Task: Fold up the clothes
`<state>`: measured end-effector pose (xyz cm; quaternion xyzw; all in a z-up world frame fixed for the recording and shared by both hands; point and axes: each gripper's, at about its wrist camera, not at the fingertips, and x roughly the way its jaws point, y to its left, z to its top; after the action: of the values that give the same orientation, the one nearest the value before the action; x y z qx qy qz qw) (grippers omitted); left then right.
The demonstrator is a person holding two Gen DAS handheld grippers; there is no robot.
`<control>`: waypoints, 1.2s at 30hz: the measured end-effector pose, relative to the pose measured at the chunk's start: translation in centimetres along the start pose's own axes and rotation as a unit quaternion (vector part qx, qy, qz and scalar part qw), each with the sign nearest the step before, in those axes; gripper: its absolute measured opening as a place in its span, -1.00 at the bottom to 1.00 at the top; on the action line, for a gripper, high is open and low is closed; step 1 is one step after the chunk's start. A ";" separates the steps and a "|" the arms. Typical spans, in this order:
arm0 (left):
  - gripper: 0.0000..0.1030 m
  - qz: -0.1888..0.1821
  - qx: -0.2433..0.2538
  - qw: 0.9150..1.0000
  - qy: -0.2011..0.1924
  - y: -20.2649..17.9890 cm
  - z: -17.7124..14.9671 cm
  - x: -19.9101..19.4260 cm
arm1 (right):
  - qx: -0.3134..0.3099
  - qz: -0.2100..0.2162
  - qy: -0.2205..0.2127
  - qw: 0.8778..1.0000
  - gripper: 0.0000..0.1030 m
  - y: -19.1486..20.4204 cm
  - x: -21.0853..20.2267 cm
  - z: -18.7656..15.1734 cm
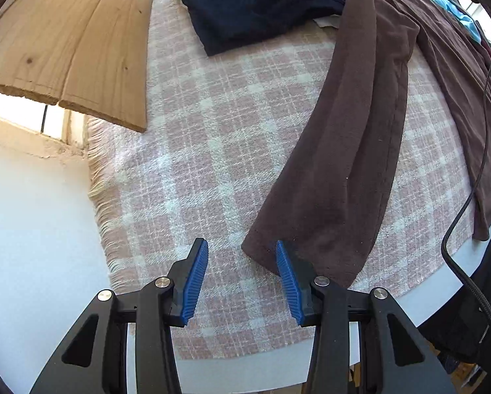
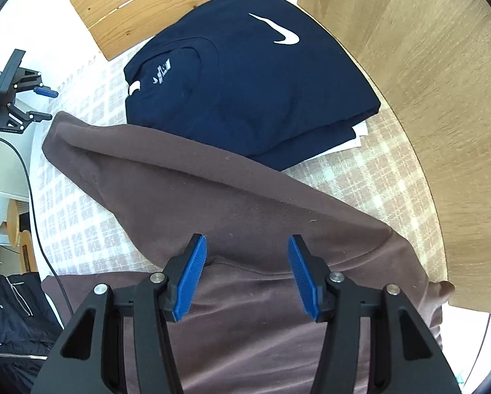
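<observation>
A brown garment [image 1: 350,151] lies spread on a pink and white checked cloth [image 1: 212,151]. One long sleeve runs toward me, its cuff end just by my left gripper's right fingertip. My left gripper [image 1: 242,249] is open and empty above the checked cloth. In the right wrist view the brown garment [image 2: 245,216] fills the foreground. My right gripper [image 2: 247,246] is open and empty just above it. The left gripper [image 2: 41,105] also shows there at the far left, open.
A folded navy top [image 2: 245,92] with a white swoosh lies beyond the brown garment, also in the left wrist view [image 1: 255,6]. Wooden boards [image 1: 64,42] stand at the back; a wooden panel [image 2: 426,98] at the right. A black cable [image 1: 475,177] crosses the garment. A black jacket [image 2: 12,328] hangs off the table edge.
</observation>
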<state>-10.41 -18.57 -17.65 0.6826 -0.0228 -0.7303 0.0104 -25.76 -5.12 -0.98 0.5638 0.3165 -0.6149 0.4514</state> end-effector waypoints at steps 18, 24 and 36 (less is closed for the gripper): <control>-0.93 0.042 -0.036 0.998 -0.043 2.9 3.2 -5.2 | -0.048 -0.068 0.020 0.996 0.00 -6.8 1.8 0.9; -0.93 0.076 -0.044 0.995 -0.055 4.2 4.9 -6.8 | -0.162 -0.046 0.046 0.985 0.00 -4.0 6.1 3.1; -0.93 0.008 -0.111 0.993 -0.045 2.3 1.4 -6.7 | -0.157 -0.017 0.010 0.987 -0.90 -5.9 4.9 3.6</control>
<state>-11.41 -20.52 -10.79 0.6432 0.0522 -0.7585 0.0908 -32.43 -7.04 -5.88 0.4869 0.4232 -0.5595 0.5204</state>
